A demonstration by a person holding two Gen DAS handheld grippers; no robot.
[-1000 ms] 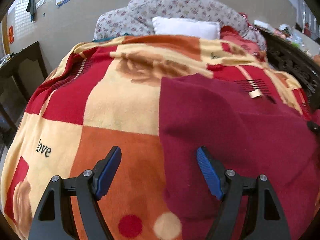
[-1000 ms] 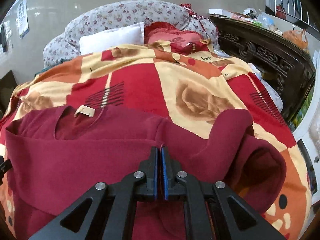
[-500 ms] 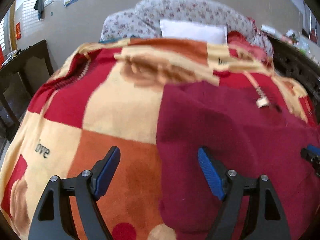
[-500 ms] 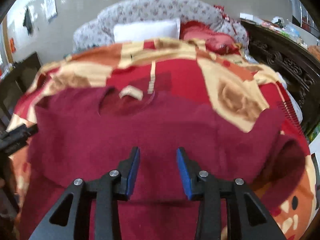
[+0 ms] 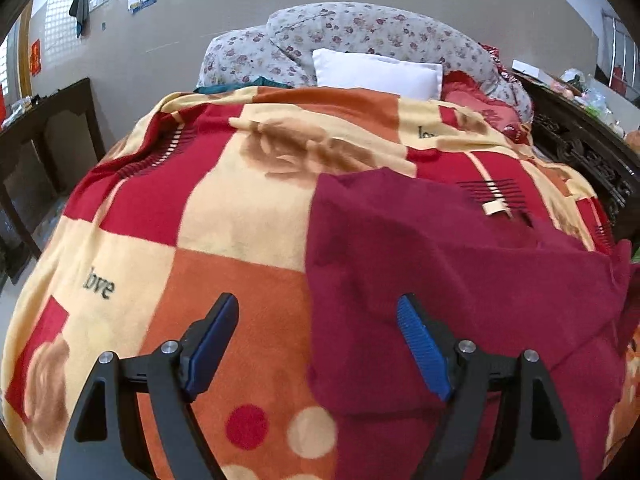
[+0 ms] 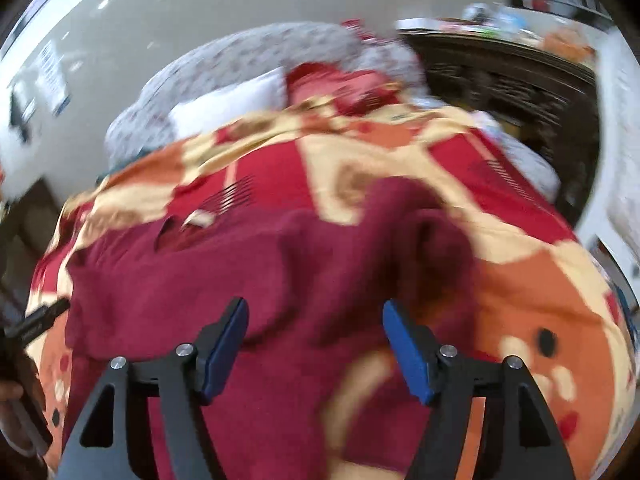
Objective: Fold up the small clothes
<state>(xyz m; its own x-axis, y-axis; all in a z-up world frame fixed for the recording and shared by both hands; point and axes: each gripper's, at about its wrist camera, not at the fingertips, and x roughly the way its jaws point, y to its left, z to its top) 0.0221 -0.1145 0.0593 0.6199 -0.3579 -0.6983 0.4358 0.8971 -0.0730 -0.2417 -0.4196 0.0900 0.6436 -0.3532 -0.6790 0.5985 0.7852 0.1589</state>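
A dark red sweater (image 5: 460, 276) lies spread on the patterned blanket (image 5: 248, 208), its neck label (image 5: 494, 207) toward the pillows. My left gripper (image 5: 318, 340) hovers open over the sweater's left edge, nothing between its blue pads. In the blurred right wrist view the same sweater (image 6: 224, 276) fills the foreground, with a rumpled sleeve (image 6: 424, 236) bunched at its right. My right gripper (image 6: 314, 344) hangs above the sweater; its jaws are opening and hold nothing. The left gripper (image 6: 38, 322) shows at the left edge there.
A white pillow (image 5: 376, 74) and a floral cushion (image 5: 360, 36) lie at the bed's head. A dark carved wooden frame (image 5: 584, 152) runs along the right side. A dark table (image 5: 44, 128) stands left of the bed. A person's hand (image 6: 12, 404) shows at the lower left.
My right gripper has let go of the sweater's fold, opened wide and swung toward the rumpled sleeve. The left gripper stayed open and pulled back slightly from the sweater's edge.
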